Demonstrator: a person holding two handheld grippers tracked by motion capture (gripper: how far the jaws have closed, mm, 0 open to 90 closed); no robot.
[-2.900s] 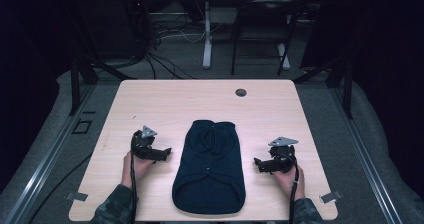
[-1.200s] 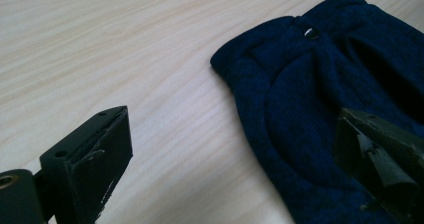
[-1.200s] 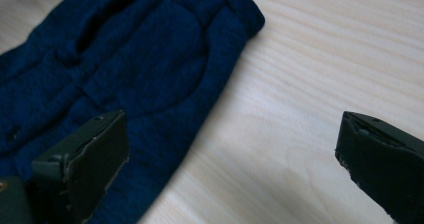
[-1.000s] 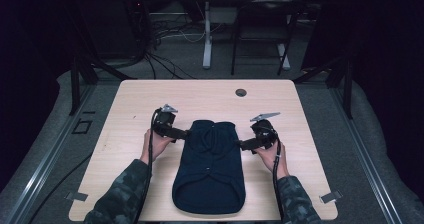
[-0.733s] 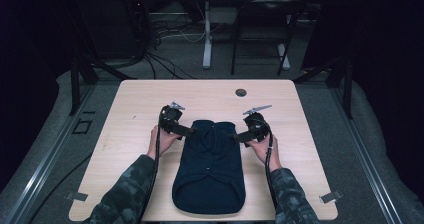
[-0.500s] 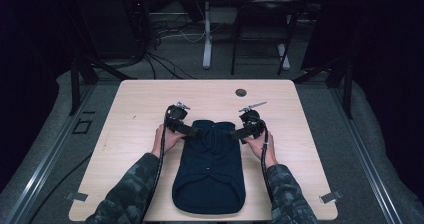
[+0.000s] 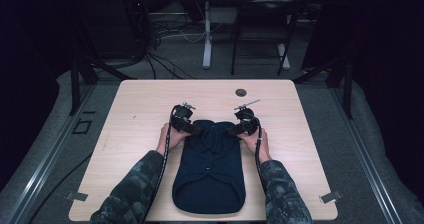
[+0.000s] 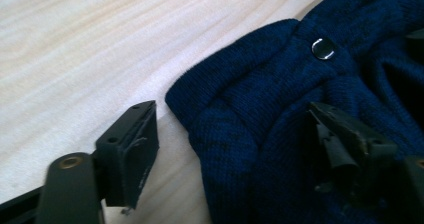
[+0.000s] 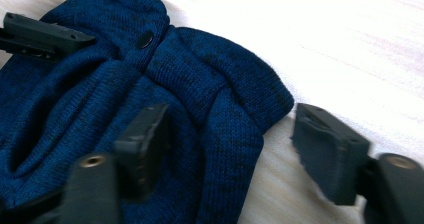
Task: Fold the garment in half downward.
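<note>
A folded navy knit garment (image 7: 210, 169) lies lengthwise on the wooden table (image 7: 135, 109). My left gripper (image 7: 194, 130) is at its far left corner and my right gripper (image 7: 231, 131) at its far right corner. In the left gripper view the gripper (image 8: 229, 113) straddles the cloth corner (image 8: 270, 114), one jaw on bare wood, the other on the knit. The right gripper (image 9: 231, 115) straddles its corner (image 9: 235, 99) the same way, mirrored. Both pairs of jaws have just been closing, with cloth between them and a gap still showing. A snap button (image 8: 323, 48) sits near the collar.
A small round hole (image 7: 241, 92) sits in the table near its far edge. Grey tape tabs (image 7: 331, 197) mark the near corners. Beyond the table are black frame posts, floor cables (image 7: 165, 59) and another desk's legs.
Both hands came from beside the garment's middle to its far corners, moving inward and away from the person. The jaws now stand narrower around the cloth corners.
</note>
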